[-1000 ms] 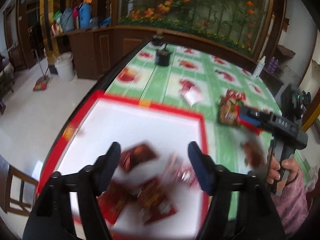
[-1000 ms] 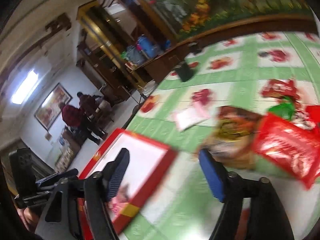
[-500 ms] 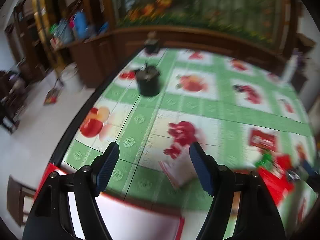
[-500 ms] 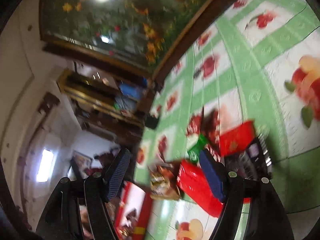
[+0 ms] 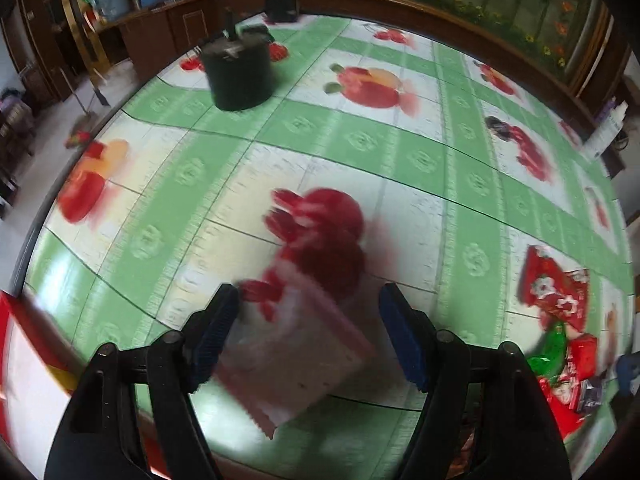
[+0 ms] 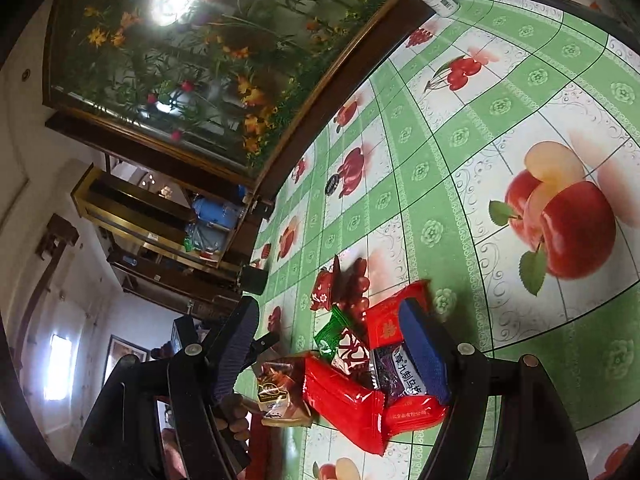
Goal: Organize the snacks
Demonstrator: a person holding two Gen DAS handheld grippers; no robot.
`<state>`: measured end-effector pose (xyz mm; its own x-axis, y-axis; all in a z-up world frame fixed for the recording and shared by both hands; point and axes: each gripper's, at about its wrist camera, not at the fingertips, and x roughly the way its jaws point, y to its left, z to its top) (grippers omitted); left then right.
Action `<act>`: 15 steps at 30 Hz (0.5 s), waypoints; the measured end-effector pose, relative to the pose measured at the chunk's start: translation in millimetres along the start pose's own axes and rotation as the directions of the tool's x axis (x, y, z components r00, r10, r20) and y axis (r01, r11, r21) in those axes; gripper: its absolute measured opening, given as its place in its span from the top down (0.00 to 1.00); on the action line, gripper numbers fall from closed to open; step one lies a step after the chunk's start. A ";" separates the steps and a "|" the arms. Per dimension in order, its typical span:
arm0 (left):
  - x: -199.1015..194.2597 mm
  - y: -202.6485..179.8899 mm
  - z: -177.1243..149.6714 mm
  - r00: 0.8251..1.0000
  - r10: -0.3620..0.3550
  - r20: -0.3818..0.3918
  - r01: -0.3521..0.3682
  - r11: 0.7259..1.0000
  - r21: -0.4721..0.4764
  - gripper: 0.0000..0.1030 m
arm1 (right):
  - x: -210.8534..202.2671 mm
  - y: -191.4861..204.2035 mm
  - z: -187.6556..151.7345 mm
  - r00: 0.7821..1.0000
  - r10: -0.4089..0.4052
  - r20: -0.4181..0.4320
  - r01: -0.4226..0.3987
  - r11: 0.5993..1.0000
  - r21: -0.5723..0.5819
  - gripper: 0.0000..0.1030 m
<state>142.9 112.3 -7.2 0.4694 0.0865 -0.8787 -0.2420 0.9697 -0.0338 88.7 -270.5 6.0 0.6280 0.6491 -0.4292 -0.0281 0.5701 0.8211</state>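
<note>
Snack packets loose beside red tray

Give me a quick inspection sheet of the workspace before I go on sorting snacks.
Surface: green fruit-print tablecloth.
Job's things: pale pink packet between the left gripper fingers, blurred; snack pile before the right gripper; red tray edge at lower left.
Clutter: black pot.
Grippers: both open, neither gripping.
Cables: nothing seen.
Surroundings: wooden cabinets, flower mural.
</note>
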 end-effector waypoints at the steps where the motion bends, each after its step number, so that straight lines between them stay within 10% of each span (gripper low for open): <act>1: -0.9 -3.4 -1.1 1.000 -0.010 -0.002 0.010 1.000 0.006 0.30 | -0.8 -1.2 1.2 1.000 -0.005 -0.003 0.005 1.000 -0.003 0.27; 15: -37.4 -88.1 -62.5 0.967 -0.239 -0.084 0.253 0.938 0.236 0.30 | 9.1 -18.1 1.8 0.997 -0.074 -0.030 0.074 0.997 0.027 0.27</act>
<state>93.6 9.4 -1.2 0.4409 -0.1676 -0.8818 0.0923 0.9857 -0.1412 96.3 -275.8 -12.2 0.6048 0.6202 -0.4996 0.0396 0.6031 0.7967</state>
